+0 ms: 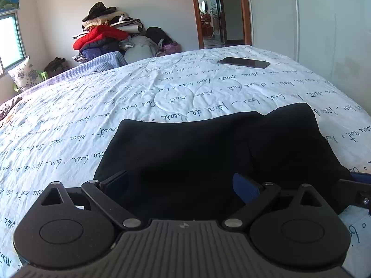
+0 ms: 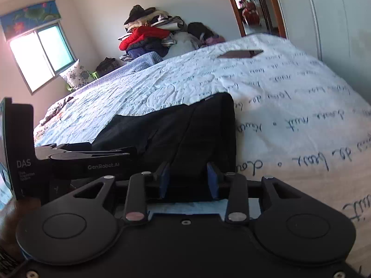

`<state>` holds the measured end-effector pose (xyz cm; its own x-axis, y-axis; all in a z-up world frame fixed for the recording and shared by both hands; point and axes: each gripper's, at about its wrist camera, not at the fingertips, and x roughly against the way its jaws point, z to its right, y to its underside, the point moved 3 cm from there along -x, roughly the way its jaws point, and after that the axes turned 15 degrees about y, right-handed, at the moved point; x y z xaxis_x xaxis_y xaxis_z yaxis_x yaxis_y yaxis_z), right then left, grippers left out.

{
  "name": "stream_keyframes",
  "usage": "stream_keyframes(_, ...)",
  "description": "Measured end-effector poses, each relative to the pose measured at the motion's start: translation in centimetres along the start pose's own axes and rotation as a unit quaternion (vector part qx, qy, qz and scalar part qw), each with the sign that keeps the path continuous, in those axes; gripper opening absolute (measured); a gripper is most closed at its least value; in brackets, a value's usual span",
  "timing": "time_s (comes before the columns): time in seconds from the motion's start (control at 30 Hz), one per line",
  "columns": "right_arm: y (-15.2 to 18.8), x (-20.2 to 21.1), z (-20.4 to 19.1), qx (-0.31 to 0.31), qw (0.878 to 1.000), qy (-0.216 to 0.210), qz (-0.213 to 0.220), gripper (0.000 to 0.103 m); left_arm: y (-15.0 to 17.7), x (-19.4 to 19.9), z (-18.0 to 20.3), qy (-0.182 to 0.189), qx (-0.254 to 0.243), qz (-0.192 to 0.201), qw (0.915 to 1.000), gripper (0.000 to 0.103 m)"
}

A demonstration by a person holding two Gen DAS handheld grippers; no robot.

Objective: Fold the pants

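Bed [image 1: 92, 106] with white script-print quilt. Black pants [image 1: 208, 143] lie flat near the front edge; dark phone [image 1: 243, 62] sits well apart, toward the far side.

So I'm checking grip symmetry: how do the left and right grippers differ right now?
The left gripper has its fingers spread wide across the black pants; the right gripper has its fingers closer together, over the pants' near edge. Both are open, low over the printed quilt.
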<state>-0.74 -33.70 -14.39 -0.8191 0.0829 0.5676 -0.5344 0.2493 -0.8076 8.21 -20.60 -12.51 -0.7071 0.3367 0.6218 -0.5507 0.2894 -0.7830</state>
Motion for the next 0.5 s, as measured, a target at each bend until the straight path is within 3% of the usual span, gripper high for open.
stream_keyframes(0.03, 0.0, 0.1, -0.2, 0.016, 1.000, 0.021, 0.005, 0.010, -0.1, 0.1, 0.1, 0.000, -0.001, 0.000, 1.0000, 0.097)
stream_keyframes(0.07, 0.0, 0.3, -0.2, 0.021, 0.999, 0.029, 0.010, 0.005, -0.3, 0.2, 0.1, 0.003, -0.001, 0.001, 1.0000, 0.097)
stream_keyframes(0.13, -0.5, 1.4, 0.3, 0.022, 0.999, 0.042, 0.025, 0.002, -0.7, 0.7, 0.3, 0.017, 0.000, 0.006, 0.9998, 0.098)
stream_keyframes(0.23, -0.5, 1.7, 1.0, 0.062, 0.992, 0.106, 0.025, 0.000, -1.0, 1.0, 1.1, 0.033, -0.008, 0.018, 0.9992, 0.100)
stream_keyframes(0.33, 0.3, 0.8, 2.6, 0.027, 0.996, 0.078, -0.016, 0.001, -0.5, 0.0, 2.2, 0.033, -0.035, -0.004, 0.9988, 0.101)
stream_keyframes(0.43, -1.5, 1.6, 2.5, 0.035, 0.995, 0.094, 0.027, 0.003, -0.4, 0.3, 2.8, 0.028, -0.050, 0.016, 0.9982, 0.101)
stream_keyframes(0.5, -3.4, 1.1, 1.6, 0.048, 0.994, 0.080, 0.051, 0.006, -0.7, 0.2, 3.5, 0.046, -0.057, 0.011, 0.9973, 0.101)
